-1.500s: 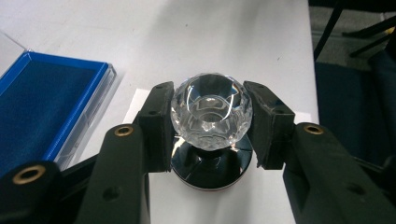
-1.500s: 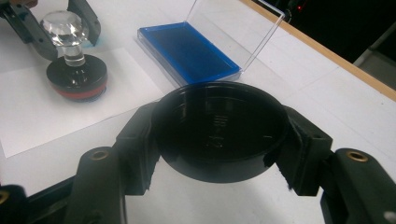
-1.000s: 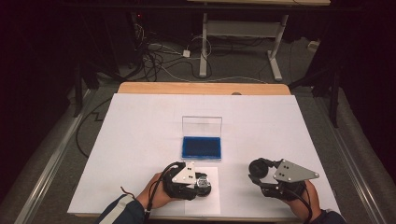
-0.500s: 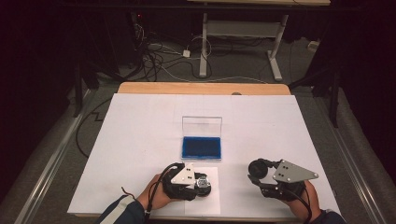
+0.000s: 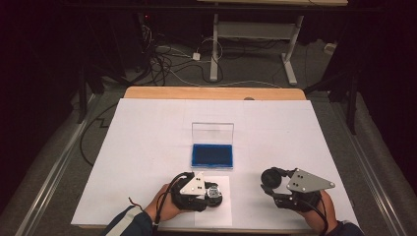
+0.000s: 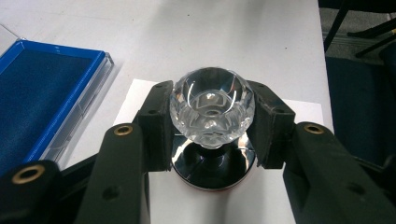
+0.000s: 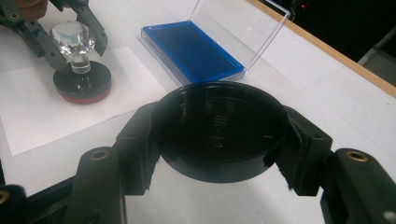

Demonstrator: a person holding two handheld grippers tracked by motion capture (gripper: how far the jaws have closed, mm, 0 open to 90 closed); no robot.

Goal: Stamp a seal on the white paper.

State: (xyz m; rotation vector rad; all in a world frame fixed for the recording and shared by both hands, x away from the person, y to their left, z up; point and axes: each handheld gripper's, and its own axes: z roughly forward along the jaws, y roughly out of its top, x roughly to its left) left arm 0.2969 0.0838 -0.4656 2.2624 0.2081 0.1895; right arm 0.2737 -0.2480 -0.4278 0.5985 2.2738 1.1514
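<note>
High view: left gripper (image 5: pixel 209 192) at 6 o'clock on the white table cover (image 5: pixel 147 147), on a paper sheet (image 5: pixel 223 209); ink pad case (image 5: pixel 212 153) at centre, lid up.

Left gripper view: jaws clenched on the stamp's crystal knob (image 6: pixel 211 107), stamp base (image 6: pixel 214 169) on paper.

Right gripper view: right gripper (image 7: pixel 219 144) grasps a round black lid (image 7: pixel 219 128); stamp at 10 o'clock.

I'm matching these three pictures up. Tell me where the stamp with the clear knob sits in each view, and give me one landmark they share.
High view: the stamp is low and left of centre, on the paper sheet, in the left gripper.
Left gripper view: the stamp is at centre, its clear knob between the black jaws.
Right gripper view: the stamp is at upper left.
Shared landmark: the blue ink pad.
</note>
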